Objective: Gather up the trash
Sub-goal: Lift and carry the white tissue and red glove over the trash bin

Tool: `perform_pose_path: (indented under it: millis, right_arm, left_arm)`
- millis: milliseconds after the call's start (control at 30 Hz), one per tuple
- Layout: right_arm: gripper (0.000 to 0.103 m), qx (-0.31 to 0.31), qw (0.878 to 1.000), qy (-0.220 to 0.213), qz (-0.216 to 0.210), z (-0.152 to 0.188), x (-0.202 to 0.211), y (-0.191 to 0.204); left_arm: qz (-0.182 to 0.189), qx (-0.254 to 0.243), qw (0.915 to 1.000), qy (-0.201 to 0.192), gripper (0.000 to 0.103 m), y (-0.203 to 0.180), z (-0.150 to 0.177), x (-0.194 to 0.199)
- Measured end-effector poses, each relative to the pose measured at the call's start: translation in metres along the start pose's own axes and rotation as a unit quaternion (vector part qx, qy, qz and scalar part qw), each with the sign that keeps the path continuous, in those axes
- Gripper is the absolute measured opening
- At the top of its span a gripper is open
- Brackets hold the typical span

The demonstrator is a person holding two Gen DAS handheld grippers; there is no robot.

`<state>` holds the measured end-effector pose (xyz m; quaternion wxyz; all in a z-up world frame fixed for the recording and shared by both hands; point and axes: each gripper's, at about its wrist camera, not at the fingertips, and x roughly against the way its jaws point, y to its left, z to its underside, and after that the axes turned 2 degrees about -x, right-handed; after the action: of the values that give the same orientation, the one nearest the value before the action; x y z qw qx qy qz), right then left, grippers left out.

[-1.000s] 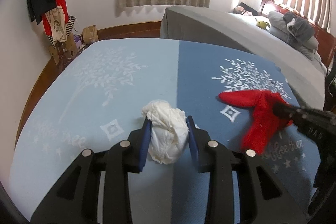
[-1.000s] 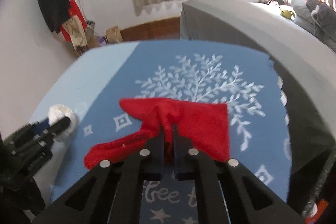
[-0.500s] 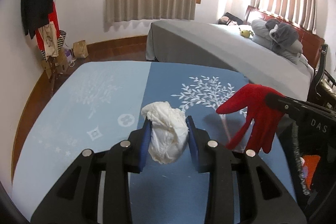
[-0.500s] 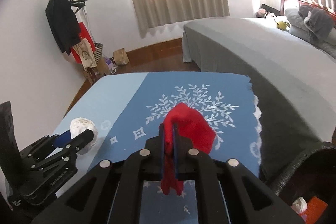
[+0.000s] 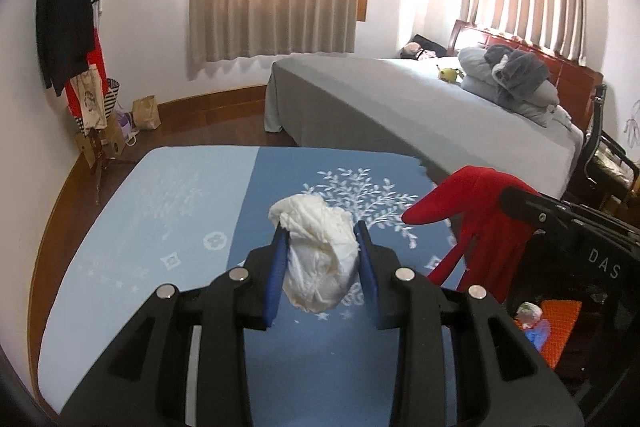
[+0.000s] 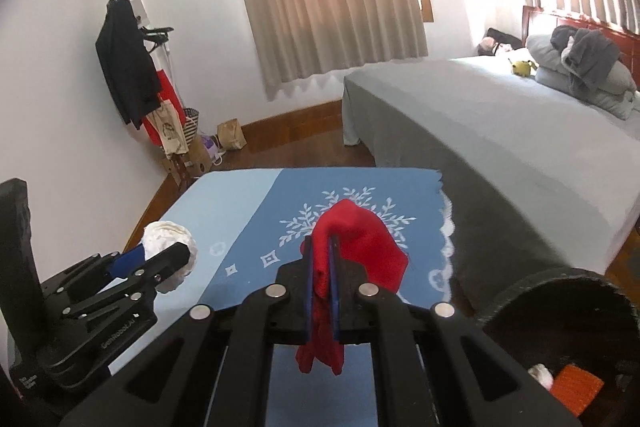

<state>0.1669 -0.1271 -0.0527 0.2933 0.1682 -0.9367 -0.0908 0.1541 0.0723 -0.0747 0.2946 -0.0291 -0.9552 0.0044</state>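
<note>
Hanging clear above the blue table [image 5: 192,211], a crumpled white wad [image 5: 318,251] sits clamped in the left gripper [image 5: 320,247]. At its 3 o'clock, the right gripper [image 6: 320,251] pinches a red cloth [image 6: 360,247] beside a dark bin [image 6: 560,311].

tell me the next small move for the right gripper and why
Probably carry it a bit further right, over the dark bin, then open. The right gripper is shut on the red cloth, which hangs clear of the blue table cover, and the bin's open mouth, already holding scraps, sits low to its right.
</note>
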Motion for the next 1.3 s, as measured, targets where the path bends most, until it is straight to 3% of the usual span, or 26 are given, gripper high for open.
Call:
perform_pose_path:
  millis: [600, 1300]
  right_arm:
    - [0.006, -0.008, 0.998, -0.055, 0.043, 0.003, 0.100, -0.031]
    - [0.007, -0.041, 0.990, -0.080, 0.112, 0.019, 0.158, -0.078]
  left_arm:
    - [0.061, -0.048, 0.9963, -0.035, 0.032, -0.070, -0.002, 0.062]
    - [0.123, -0.087, 0.9868, -0.059, 0.032, -0.138, 0.000, 0.086]
